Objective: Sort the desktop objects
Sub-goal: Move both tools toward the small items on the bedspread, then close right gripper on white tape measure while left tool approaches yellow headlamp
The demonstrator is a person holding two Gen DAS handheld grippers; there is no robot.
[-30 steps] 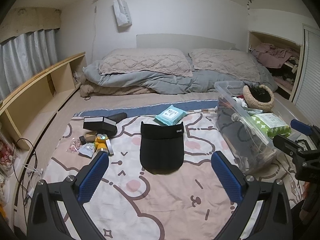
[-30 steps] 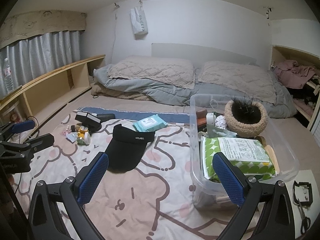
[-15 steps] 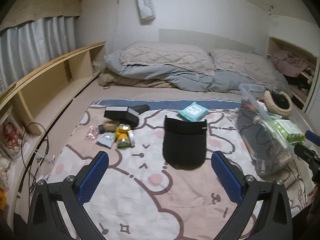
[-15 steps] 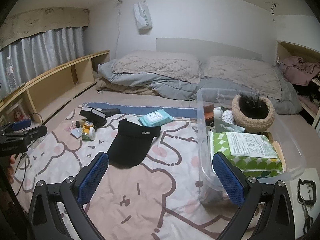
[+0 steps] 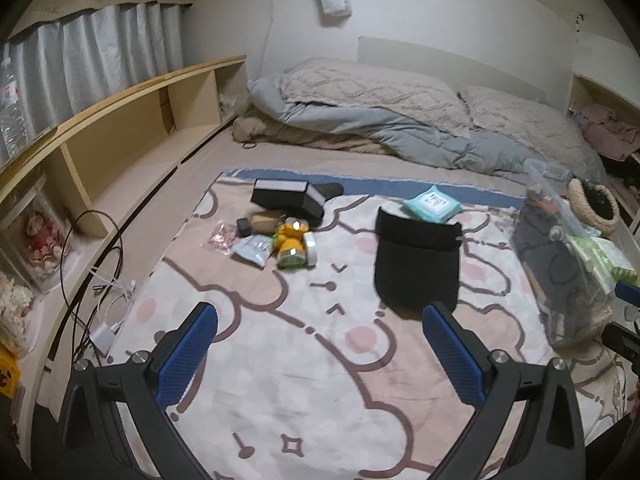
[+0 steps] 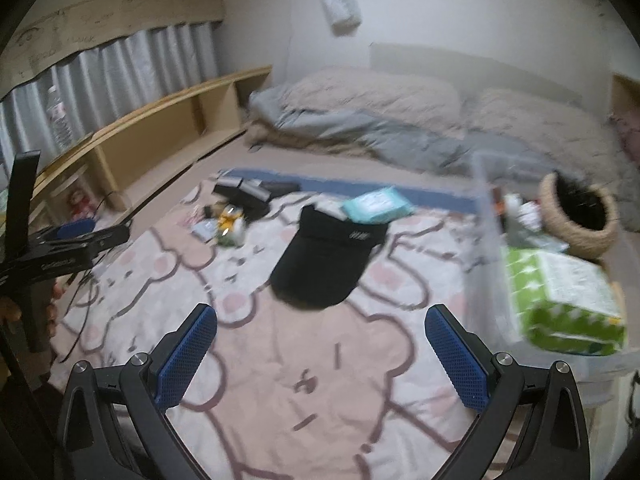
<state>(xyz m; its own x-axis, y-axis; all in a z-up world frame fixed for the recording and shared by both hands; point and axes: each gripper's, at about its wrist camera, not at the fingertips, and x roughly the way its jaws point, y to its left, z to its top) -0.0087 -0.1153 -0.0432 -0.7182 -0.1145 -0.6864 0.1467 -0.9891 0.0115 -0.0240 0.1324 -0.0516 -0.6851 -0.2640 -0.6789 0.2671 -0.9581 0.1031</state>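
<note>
A black sun visor [image 5: 416,264] lies mid-blanket, also in the right wrist view [image 6: 328,260]. A teal wipes pack [image 5: 432,203] lies behind it. To the left sit a black box [image 5: 286,196], a yellow-green bottle [image 5: 291,245] and small packets [image 5: 252,249]. A clear plastic bin [image 6: 532,280] at right holds a green wipes pack [image 6: 560,300] and a woven basket [image 6: 576,216]. My left gripper [image 5: 320,340] is open and empty above the blanket. My right gripper [image 6: 320,344] is open and empty, in front of the visor.
The patterned blanket [image 5: 280,380] covers a bed with pillows and a grey duvet [image 5: 380,120] at the back. A wooden shelf [image 5: 120,128] runs along the left with cables [image 5: 92,280] below. The left gripper shows at the left in the right wrist view [image 6: 72,240].
Both grippers have pulled back and swung left, so the objects sit farther off. The right wrist view is now motion-blurred. Both grippers stay open.
</note>
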